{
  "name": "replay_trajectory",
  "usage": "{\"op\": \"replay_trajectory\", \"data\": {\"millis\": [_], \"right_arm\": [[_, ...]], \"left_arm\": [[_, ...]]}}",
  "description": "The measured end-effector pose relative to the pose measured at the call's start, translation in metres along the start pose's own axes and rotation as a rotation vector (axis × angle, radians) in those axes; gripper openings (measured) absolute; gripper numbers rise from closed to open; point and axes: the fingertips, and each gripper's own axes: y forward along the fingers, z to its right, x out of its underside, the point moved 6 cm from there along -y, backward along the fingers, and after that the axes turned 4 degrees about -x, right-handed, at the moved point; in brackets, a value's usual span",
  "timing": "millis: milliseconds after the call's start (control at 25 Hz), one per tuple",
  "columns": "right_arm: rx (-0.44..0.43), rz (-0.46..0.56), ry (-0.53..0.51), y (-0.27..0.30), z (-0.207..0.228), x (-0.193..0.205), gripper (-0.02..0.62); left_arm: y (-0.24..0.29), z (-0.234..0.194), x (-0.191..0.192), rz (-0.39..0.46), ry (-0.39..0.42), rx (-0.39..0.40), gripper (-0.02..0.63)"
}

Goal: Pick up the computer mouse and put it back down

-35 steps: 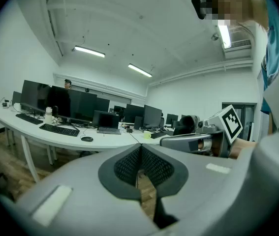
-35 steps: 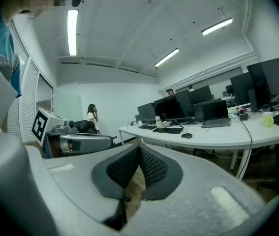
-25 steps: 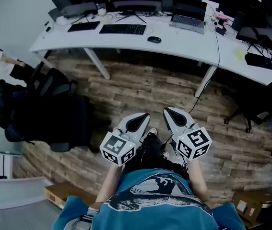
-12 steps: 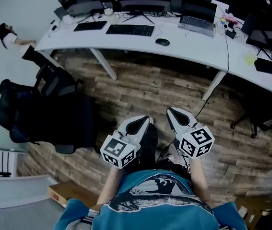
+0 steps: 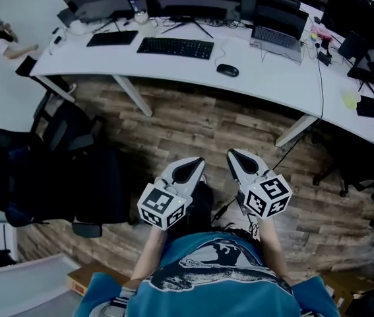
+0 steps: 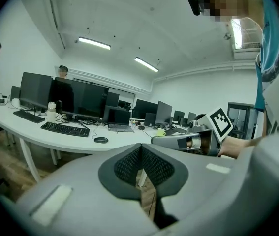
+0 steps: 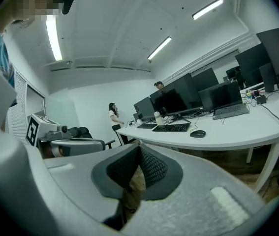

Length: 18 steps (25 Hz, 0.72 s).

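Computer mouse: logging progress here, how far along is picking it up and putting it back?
Nothing looks done: the computer mouse lies on the white desk. Nothing is in hand: the left gripper and right gripper are shut, empty, over the floor short of the desk. Reaching, lifting and setting down remain.

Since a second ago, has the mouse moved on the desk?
No: the computer mouse lies just right of the keyboard, as before; only the view shifted.
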Motion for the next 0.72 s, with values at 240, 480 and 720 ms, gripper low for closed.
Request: {"op": "replay_trajectory", "data": {"millis": [240, 480, 720], "right_arm": [[0.034, -0.031, 0.02, 0.072, 0.022, -0.021, 0.002], [0.097, -0.052, 0.035, 0.118, 0.044, -0.034, 0.002], [0.143, -0.056, 0.039, 0.147, 0.058, -0.042, 0.002]], "left_arm": [[0.034, -0.075, -0.025, -0.005, -0.015, 0.047, 0.015], [0.065, -0.13, -0.033, -0.034, -0.02, 0.105, 0.015], [0.088, -0.163, -0.045, -0.032, -0.006, 0.169, 0.015]]}}
